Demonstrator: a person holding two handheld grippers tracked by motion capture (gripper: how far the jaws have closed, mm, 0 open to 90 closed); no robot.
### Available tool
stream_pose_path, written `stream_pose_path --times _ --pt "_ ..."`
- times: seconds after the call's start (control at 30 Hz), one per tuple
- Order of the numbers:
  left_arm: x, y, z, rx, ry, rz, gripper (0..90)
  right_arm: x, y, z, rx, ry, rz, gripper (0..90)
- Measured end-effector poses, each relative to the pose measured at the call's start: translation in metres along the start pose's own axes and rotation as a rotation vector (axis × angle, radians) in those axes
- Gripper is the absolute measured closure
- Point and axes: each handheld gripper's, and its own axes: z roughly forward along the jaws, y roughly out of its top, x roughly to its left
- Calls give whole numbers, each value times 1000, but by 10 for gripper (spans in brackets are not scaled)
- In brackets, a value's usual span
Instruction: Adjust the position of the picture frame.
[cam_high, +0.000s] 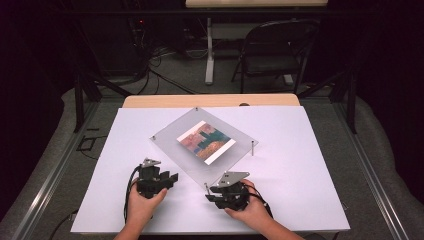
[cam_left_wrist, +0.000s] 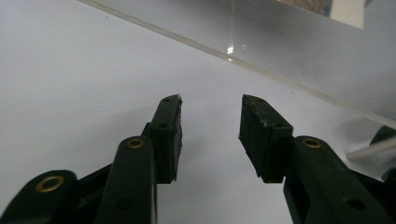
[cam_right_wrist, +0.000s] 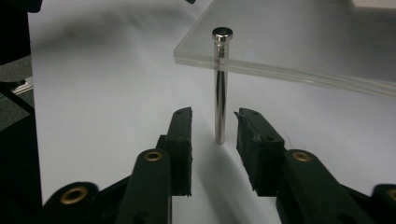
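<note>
left gripper (cam_left_wrist: 211, 100): fingers wide, holding nothing | right gripper (cam_right_wrist: 214, 113): fingers wide, metal leg (cam_right_wrist: 220, 88) of clear plate (cam_right_wrist: 299, 42) just ahead

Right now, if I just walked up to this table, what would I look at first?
Probably the clear plastic sheet in the middle of the white table, raised on thin metal legs, with a colourful picture at its centre. Next, the two black grippers at the near edge: the right gripper is open, its jaws either side of the shiny corner leg, and the left gripper is open near the sheet's edge.
</note>
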Motion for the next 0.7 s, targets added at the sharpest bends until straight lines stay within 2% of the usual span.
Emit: stream_pose_path --times 0.13,0.27,0.4,0.53,0.7 --pt "-9 -6 -4 -17 -6 48 534 -2 -1 -12 -11 -18 7 595" --pt "-17 -10 -2 -38 6 91 478 -7 -1 -19 -27 -34 22 519" --pt "-26 -12 2 -31 7 138 462 -13 -3 -26 -38 -54 36 486" --pt "-33 -12 6 -31 -3 161 463 -21 -5 -36 -57 -73 63 479" --pt "-37 -12 7 -32 -18 174 472 -34 -9 -48 -88 -139 104 476"
